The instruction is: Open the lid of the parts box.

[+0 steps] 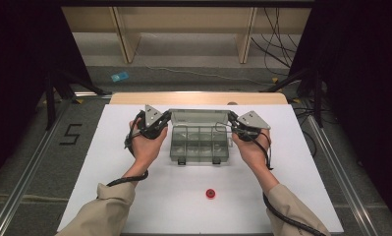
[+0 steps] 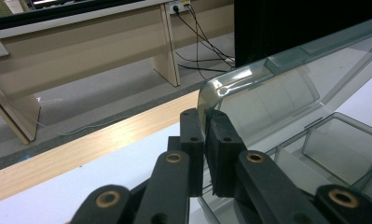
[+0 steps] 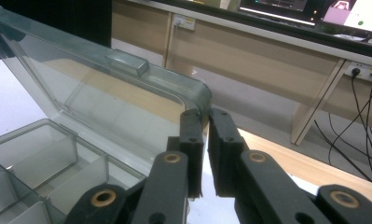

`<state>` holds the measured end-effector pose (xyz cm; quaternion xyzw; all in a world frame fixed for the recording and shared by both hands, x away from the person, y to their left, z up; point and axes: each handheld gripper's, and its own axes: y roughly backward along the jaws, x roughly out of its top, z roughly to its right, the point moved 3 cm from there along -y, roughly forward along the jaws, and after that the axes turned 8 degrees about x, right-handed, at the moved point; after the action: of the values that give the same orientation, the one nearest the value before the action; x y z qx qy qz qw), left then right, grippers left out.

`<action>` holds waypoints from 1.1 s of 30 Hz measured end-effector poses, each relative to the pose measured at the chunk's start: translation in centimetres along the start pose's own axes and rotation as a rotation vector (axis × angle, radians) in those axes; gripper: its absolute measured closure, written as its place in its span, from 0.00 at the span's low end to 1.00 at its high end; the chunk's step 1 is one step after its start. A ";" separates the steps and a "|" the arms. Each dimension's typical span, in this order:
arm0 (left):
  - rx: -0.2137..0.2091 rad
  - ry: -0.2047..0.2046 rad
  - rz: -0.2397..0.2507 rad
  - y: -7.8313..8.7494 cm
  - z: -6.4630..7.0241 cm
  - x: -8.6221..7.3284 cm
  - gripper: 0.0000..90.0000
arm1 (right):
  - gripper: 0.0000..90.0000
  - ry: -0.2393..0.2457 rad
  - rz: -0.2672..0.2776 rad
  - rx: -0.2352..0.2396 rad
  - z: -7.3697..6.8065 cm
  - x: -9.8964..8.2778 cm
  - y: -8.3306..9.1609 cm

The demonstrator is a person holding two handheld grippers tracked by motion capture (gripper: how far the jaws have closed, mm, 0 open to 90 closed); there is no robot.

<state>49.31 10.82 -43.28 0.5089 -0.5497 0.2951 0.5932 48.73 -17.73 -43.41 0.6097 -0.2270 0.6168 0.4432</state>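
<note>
Here: two grippers pinch one lid (image 1: 199,116); one red cap (image 1: 210,193).

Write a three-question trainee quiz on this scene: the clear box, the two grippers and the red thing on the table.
1. True or false: the lid of the clear compartment box stands open.
2. What does the left gripper pinch?
A. a corner of the lid's edge
B. the small red object
C. nothing
3. Where does the small red object lie relative to the box?

Key
1. True: the lid is raised at the far side and the compartments are uncovered.
2. A. Its jaws are closed on the lid's edge at a corner; the right gripper grips the opposite corner the same way.
3. On the white table top, nearer the person than the box, apart from it and untouched.
</note>
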 end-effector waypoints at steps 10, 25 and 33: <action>-0.002 0.025 -0.007 -0.5 -0.2 0.3 0.95 | 0.95 -0.030 -0.002 0.009 0.1 0.2 -0.4; 0.004 0.055 -0.016 -1.4 -0.5 0.7 0.95 | 0.95 -0.048 0.003 -0.002 0.5 0.4 -1.1; 0.007 0.060 -0.017 -1.8 -0.7 0.8 0.95 | 0.95 -0.055 0.005 -0.005 0.8 0.5 -1.5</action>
<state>51.36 10.70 -42.90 0.5065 -0.5261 0.3070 0.6102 50.49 -17.43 -43.18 0.6246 -0.2423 0.6003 0.4367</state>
